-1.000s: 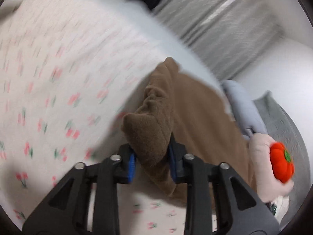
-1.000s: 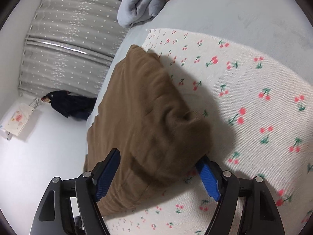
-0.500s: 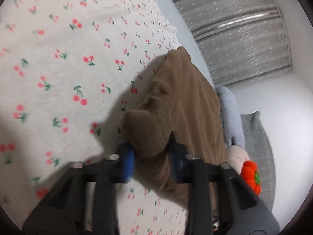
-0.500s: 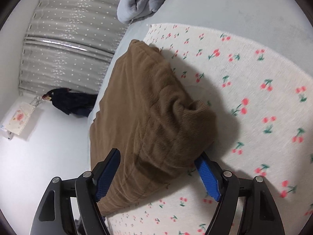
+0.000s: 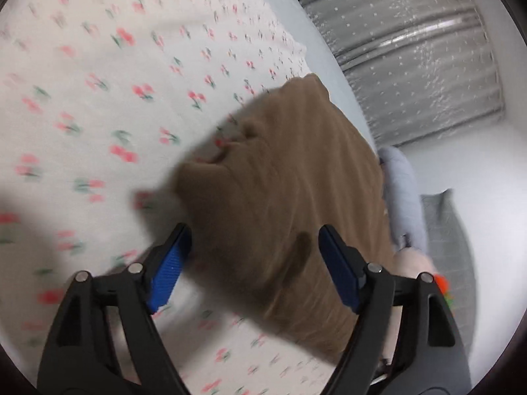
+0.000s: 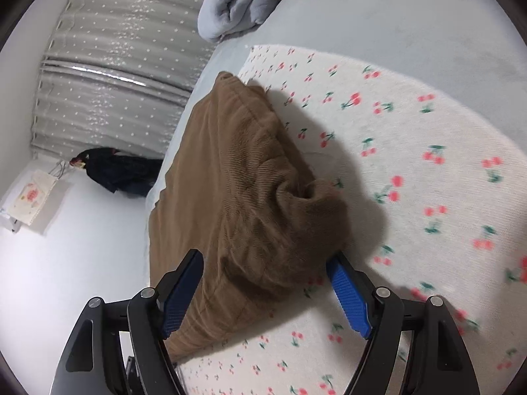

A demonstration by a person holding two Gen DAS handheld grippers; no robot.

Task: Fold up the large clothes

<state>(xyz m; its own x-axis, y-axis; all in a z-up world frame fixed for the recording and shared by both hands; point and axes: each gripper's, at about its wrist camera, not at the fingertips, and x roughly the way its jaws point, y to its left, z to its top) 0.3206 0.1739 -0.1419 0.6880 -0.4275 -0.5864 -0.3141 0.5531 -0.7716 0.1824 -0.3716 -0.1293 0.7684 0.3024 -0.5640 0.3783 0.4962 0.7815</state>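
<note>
A grey bed point(image 6: 378, 16) carries a white cherry-print blanket point(image 6: 411, 131), and on the blanket's edge nearest the curtain point(image 6: 108, 65) lies the folded brown garment point(image 6: 250, 191). A pale blue bundle point(image 6: 230, 3) sits near the bed's far corner. The left claw point(image 5: 253, 263) is opening, the garment between its blue pads but unpressed; the right claw point(image 6: 266, 293) stands wide astride the garment's raised corner
</note>
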